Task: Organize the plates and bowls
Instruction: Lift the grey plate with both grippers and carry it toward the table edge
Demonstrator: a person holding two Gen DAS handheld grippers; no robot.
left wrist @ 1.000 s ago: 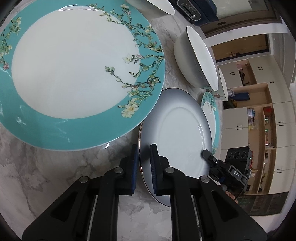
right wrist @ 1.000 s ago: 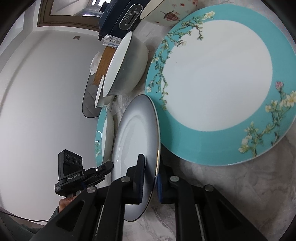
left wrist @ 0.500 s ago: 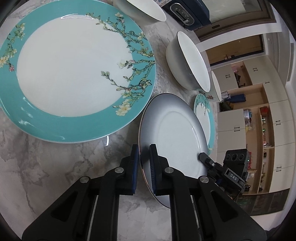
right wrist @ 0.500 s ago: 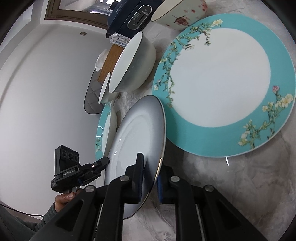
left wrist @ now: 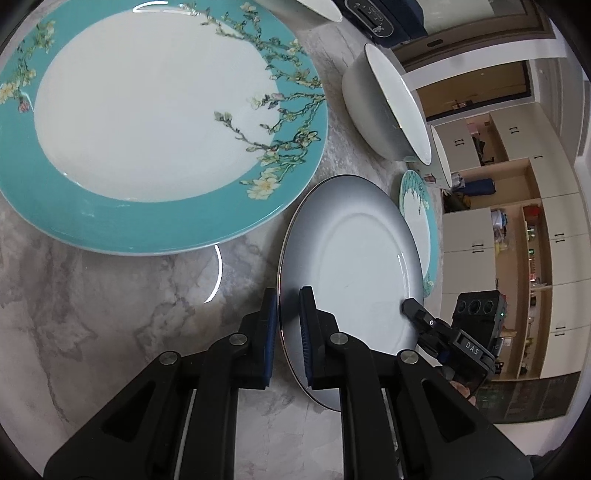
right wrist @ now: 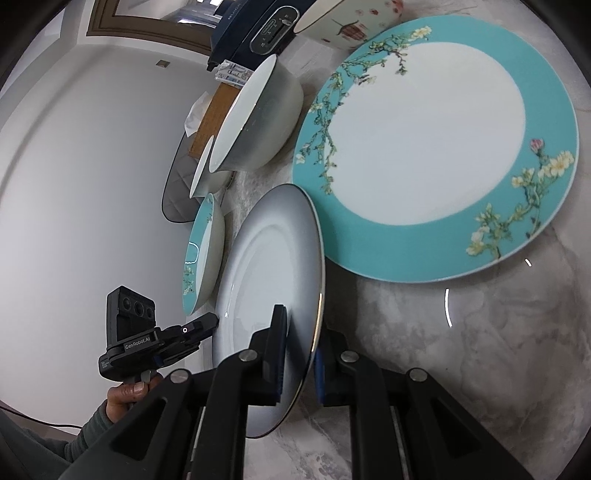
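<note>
**Both grippers clamp the white plate from opposite rims**

The left gripper (left wrist: 287,321) has its jaws closed on the near rim of the white plate (left wrist: 354,266), one blue pad under the rim and one on the plate's face. The right gripper (right wrist: 300,350) grips the opposite rim of the same plate (right wrist: 269,266) the same way; its fingertip shows in the left wrist view at the plate's far side. Whether the plate rests on the marble counter (left wrist: 110,314) or is lifted off it cannot be told.

Just beside the white plate lies the large teal floral plate (left wrist: 155,122), flat on the counter, its edge close to the white plate's rim. On the white plate's other side sits a small teal floral dish (left wrist: 421,218). Beyond that stands a grey bowl (left wrist: 376,107) with a white inside, and a smaller white bowl (right wrist: 207,173) next to it. A dark appliance (right wrist: 258,33) and a cream painted bowl (right wrist: 351,18) stand toward the counter's far edge.
</note>
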